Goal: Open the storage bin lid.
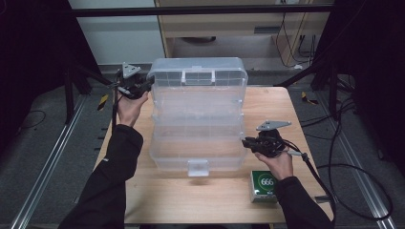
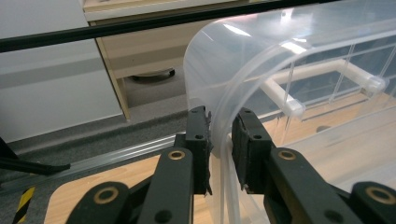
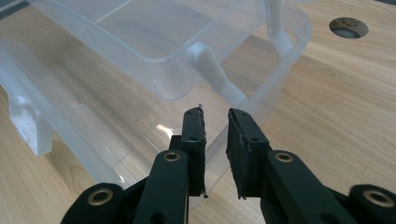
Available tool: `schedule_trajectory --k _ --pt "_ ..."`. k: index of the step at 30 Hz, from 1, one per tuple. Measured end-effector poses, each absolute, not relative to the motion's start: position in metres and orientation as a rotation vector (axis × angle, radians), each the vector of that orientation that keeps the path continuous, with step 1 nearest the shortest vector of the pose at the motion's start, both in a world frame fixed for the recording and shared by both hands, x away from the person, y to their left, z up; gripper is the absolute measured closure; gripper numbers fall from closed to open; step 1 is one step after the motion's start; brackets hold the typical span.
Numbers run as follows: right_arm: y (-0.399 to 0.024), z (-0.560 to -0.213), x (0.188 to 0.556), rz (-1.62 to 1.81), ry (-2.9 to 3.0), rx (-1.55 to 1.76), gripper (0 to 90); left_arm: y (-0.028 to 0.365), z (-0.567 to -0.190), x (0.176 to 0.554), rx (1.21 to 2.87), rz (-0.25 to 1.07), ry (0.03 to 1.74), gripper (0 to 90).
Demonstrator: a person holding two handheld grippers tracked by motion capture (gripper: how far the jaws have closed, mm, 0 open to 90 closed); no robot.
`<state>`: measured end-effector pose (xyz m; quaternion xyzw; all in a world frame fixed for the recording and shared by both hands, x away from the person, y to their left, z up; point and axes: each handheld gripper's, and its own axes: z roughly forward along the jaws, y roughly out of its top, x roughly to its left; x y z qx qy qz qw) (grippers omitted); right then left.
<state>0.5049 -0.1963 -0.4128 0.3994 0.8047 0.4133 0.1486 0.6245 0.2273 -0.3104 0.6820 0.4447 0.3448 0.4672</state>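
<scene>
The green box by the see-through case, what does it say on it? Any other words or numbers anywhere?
"666" in white on the lid of the green box, on the table just in front of the clear plastic case.
A smaller mark sits under the number, too blurred to read.
There is no readable writing on the case.

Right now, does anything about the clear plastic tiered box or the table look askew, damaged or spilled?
Nothing stands out. The clear plastic tiered storage box is spread open, its trays stepped, with no crack visible. The left gripper straddles its lid edge, the right gripper its base wall. The green packet lies flat.
</scene>
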Motion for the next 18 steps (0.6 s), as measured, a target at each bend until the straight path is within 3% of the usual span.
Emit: schedule_trajectory --k 18 --pt "-0.195 -0.413 0.505 1.186 2.310 1.157 76.7 0.227 -0.314 0.643 1.665 0.827 1.110 77.9"
